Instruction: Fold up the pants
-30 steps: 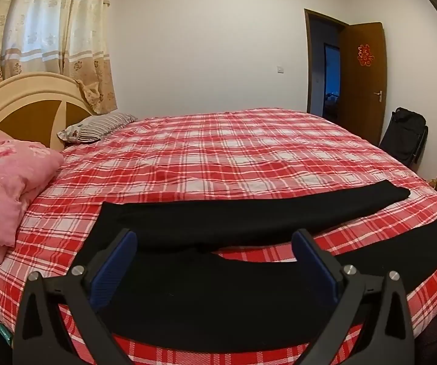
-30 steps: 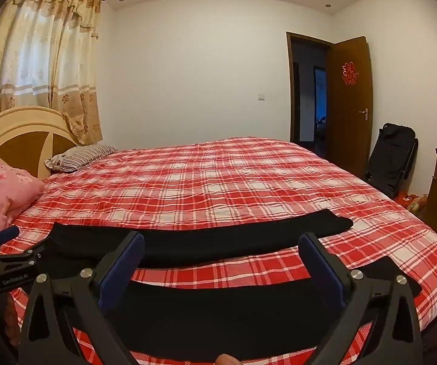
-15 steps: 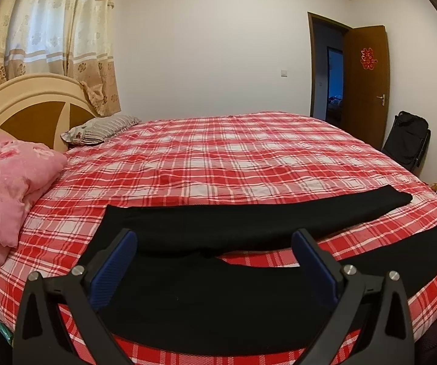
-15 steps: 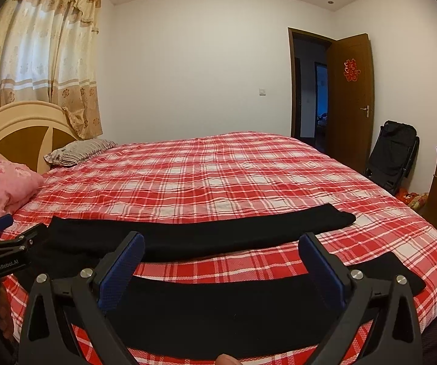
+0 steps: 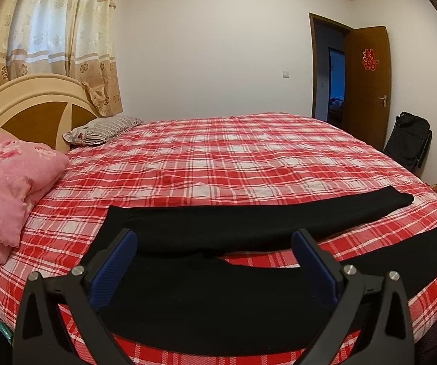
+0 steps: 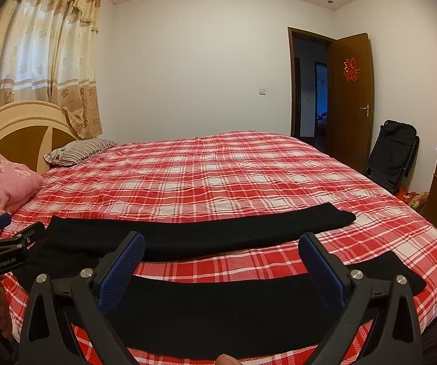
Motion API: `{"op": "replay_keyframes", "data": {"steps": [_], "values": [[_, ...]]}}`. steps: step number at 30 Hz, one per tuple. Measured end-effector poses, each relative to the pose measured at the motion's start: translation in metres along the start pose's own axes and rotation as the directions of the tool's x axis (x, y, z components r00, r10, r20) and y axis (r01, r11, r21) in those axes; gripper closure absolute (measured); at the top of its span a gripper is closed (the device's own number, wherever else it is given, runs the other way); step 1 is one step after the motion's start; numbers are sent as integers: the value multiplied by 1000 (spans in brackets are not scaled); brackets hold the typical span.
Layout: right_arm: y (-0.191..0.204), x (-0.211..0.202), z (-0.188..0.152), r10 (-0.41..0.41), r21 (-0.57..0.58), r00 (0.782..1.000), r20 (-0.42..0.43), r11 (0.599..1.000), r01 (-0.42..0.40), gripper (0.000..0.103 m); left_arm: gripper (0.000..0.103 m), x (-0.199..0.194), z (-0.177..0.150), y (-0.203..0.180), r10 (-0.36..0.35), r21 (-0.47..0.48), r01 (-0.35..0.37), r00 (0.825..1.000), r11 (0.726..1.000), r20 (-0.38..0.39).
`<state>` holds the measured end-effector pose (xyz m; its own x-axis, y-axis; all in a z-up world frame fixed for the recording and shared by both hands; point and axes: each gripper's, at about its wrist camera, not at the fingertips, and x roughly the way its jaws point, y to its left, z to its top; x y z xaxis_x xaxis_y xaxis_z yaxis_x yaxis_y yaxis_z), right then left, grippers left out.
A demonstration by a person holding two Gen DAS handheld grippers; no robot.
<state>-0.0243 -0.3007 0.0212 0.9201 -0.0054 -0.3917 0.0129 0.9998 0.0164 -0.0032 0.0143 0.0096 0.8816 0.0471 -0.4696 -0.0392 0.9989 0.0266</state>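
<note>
Nearest the cameras, both tools are hovering at the front edge of the bed (image 5: 249, 158); the left gripper (image 5: 214, 240) is holding its blue fingers (image 5: 113, 269) spread wide with nothing between them, and the right gripper (image 6: 221, 241) is doing likewise, its fingers (image 6: 121, 273) gaping over the cloth without touching it; just beyond them the black pants (image 6: 218, 307) are lying flat on the red checked cover, legs splayed in a narrow V, long axis running left to right across both views; the near leg is stretching along the bed's edge directly under both sets of fingers, while the far leg (image 5: 249, 222) is lying a little deeper, its hem pointing right; the waist end is sitting to the left, so the left gripper seems the nearer to it, the right one nearer the hems; folding is likely starting by bringing one leg over the other.
</note>
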Motion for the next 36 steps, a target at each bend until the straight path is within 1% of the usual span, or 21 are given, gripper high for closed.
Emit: {"op": "replay_keyframes", "data": {"steps": [23,36], "values": [[-2,1,-1,0,5,1000,-8,1000,0,1,0,-1,-1,2,7,2,-7,1000,1000,-2],[-4,9,-6,-6,11,1000,-28,1000,6,1,0,9,-6,0,14,14,-14,1000,1000,-25]]}}
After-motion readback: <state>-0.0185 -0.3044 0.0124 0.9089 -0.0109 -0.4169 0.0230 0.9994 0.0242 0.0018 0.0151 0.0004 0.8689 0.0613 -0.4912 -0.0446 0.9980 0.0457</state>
